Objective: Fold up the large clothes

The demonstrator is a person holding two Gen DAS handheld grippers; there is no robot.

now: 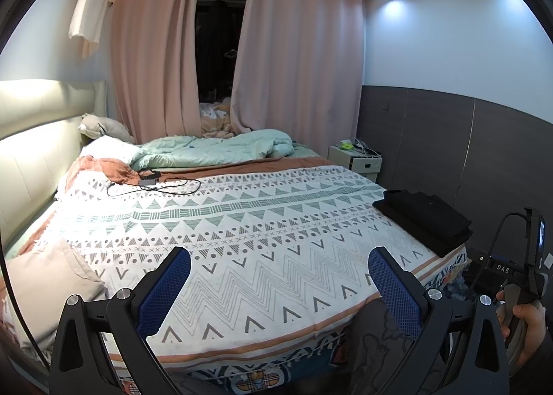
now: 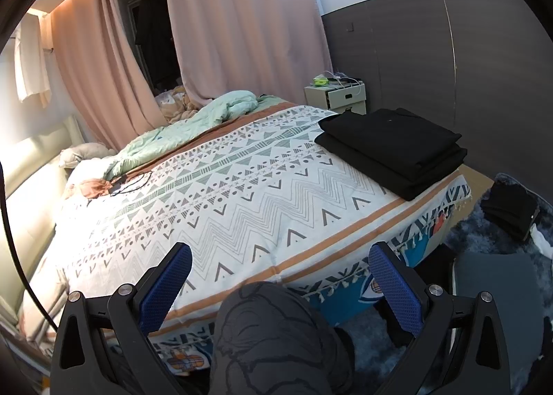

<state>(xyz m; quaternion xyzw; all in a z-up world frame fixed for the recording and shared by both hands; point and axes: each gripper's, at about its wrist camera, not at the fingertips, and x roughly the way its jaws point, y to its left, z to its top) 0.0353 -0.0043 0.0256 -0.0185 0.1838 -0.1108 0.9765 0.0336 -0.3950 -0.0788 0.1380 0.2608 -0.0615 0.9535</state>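
Observation:
A stack of folded black clothes [image 1: 423,220] lies at the right edge of the bed; it also shows in the right wrist view [image 2: 392,149]. My left gripper [image 1: 280,267] is open and empty, held above the near part of the patterned bedspread [image 1: 242,239]. My right gripper [image 2: 280,263] is open and empty, above the bed's near edge and the person's knee [image 2: 276,332]. The right gripper's body and the hand holding it show at the right edge of the left wrist view [image 1: 518,291]. Another dark garment [image 2: 511,208] lies on the floor rug to the right.
A mint duvet [image 1: 214,151] and pillows lie at the far end of the bed. A black charger with cable [image 1: 152,184] rests on the bedspread. A beige cushion [image 1: 48,287] sits at the near left. A nightstand [image 2: 337,95] stands by the dark wall. Pink curtains hang behind.

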